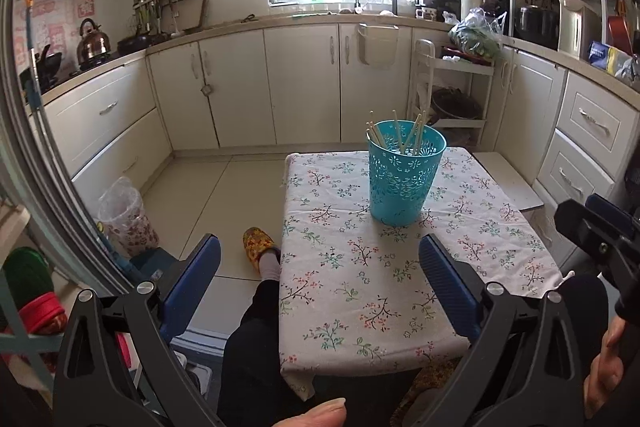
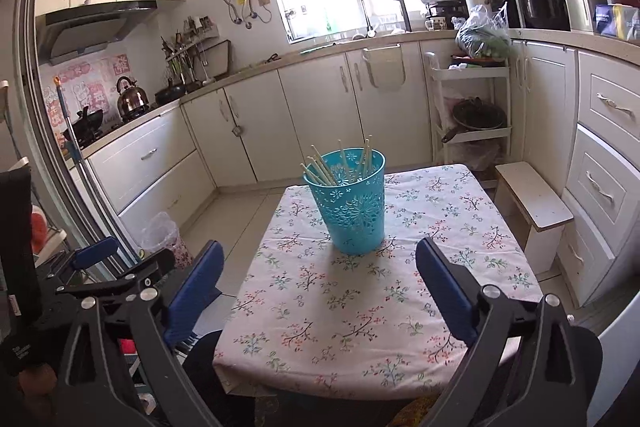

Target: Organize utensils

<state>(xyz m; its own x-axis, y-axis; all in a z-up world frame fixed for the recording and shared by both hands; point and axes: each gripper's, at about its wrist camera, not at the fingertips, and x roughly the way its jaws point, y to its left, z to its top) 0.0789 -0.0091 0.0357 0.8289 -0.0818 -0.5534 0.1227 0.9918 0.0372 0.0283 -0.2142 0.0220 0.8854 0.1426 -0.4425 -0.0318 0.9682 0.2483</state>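
Observation:
A turquoise perforated holder (image 1: 404, 175) stands upright on the far half of a small table with a floral cloth (image 1: 352, 287). Several pale chopsticks (image 1: 396, 135) stand inside it. It also shows in the right wrist view (image 2: 352, 203) with the chopsticks (image 2: 324, 169). My left gripper (image 1: 320, 267) is open and empty, held back from the table's near-left edge. My right gripper (image 2: 318, 267) is open and empty, above the near half of the cloth (image 2: 360, 327). The right gripper also shows at the right edge of the left wrist view (image 1: 600, 239).
White kitchen cabinets (image 1: 240, 87) wrap around the room. A white step stool (image 2: 536, 207) stands right of the table. A lined waste bin (image 1: 124, 215) sits on the floor at left. My leg and a yellow slipper (image 1: 260, 247) are beside the table's left edge.

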